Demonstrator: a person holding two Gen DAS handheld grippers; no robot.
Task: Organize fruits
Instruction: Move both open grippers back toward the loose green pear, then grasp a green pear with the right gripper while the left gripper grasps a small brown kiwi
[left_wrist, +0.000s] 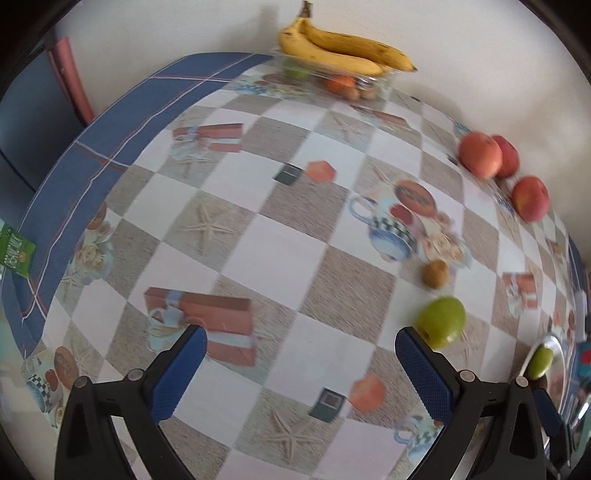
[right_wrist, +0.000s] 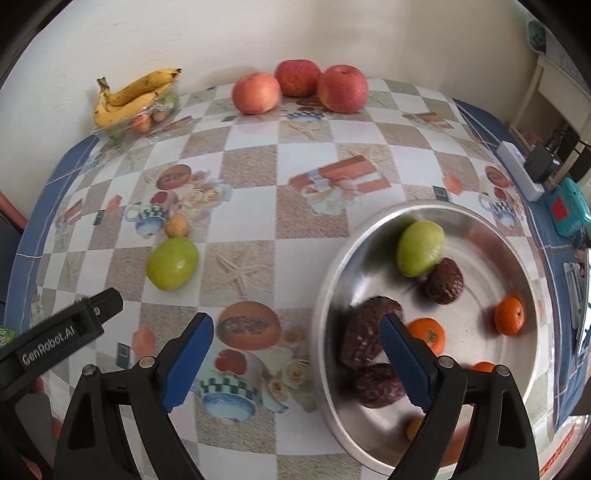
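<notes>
My left gripper hangs open over the patterned tablecloth with nothing between its fingers. A green fruit lies just outside its right finger, and a small brown fruit sits behind that. My right gripper is open and holds nothing. Its right finger is over the metal bowl and its left finger is over the cloth. In the bowl lie a green fruit, three dark wrinkled fruits and several small oranges. Three red apples stand by the wall.
Bananas rest on a clear tray of mixed fruit at the back left. A power strip and a teal box sit off the table's right edge. The left gripper's black housing reaches in at the lower left.
</notes>
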